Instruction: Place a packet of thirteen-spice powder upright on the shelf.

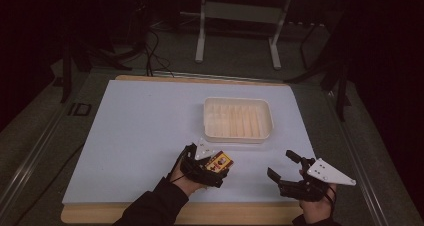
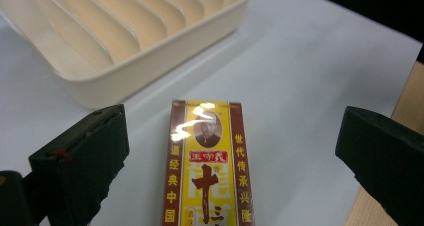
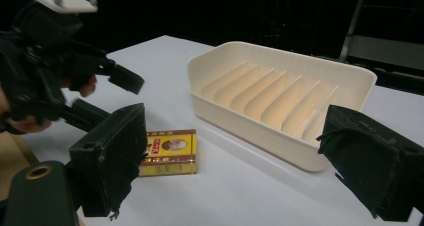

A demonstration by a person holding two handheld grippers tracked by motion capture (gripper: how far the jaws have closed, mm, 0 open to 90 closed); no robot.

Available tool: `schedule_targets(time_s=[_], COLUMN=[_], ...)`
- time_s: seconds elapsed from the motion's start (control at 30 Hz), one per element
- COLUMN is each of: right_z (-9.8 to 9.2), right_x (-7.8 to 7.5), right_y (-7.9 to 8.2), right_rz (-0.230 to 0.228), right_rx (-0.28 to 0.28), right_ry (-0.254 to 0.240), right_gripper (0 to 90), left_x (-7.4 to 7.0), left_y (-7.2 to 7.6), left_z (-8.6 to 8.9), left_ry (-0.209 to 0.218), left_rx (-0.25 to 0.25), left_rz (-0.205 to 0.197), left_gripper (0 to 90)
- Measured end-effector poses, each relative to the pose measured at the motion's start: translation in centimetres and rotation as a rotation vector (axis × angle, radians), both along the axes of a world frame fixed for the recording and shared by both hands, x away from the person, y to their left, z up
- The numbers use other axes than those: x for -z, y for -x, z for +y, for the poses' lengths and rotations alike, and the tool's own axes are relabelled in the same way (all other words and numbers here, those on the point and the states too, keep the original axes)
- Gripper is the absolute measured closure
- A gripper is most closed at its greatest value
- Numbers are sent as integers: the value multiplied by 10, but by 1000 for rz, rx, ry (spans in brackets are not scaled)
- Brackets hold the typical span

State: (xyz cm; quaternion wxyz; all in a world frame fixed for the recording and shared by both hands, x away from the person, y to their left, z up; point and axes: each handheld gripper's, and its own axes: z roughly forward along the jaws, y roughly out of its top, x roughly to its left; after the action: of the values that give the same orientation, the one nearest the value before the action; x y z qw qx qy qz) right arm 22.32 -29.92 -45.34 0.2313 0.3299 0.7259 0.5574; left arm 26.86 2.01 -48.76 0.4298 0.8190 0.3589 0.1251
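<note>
The high view looks forward and down from above the person's side onto the white rectangular table top point(image 1: 140, 136). The left gripper view sits low and close over the yellow-and-red printed cardboard box point(image 2: 207, 166). The right gripper view looks low across the table; both share that box point(image 3: 170, 151) and the cream ribbed plastic tray point(image 3: 280, 101).

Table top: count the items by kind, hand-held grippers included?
Yellow and red box: 1
Cream slotted tray: 1
Hand-held gripper: 2, the left open over the box, the right open
Total: 4
</note>
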Motion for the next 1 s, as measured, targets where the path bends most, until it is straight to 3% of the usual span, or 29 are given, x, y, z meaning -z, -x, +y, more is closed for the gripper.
schedule_targets(time_s=[0.33,0.6,0.8,0.9,1.0], right_z=[0,-1,-1,0,0], right_x=[1,1,1,1,1], right_y=[-1,-1,-1,-1,-1], right_rz=[6,9,12,14,16], right_rx=[-5,-6,-9,-11,-11], right_ry=[-1,-2,-2,-1,0], right_gripper=[114,114,114,114,114], left_x=[20,33,39,41,44], left_y=[-10,-16,-19,-20,-20], left_z=[-8,-13,-14,-15,-15], left_ry=[-55,-132,-192,-199,-215], left_rx=[27,20,2,6,19], left_rz=[68,117,151,168,173], left_gripper=[27,54,121,136,205])
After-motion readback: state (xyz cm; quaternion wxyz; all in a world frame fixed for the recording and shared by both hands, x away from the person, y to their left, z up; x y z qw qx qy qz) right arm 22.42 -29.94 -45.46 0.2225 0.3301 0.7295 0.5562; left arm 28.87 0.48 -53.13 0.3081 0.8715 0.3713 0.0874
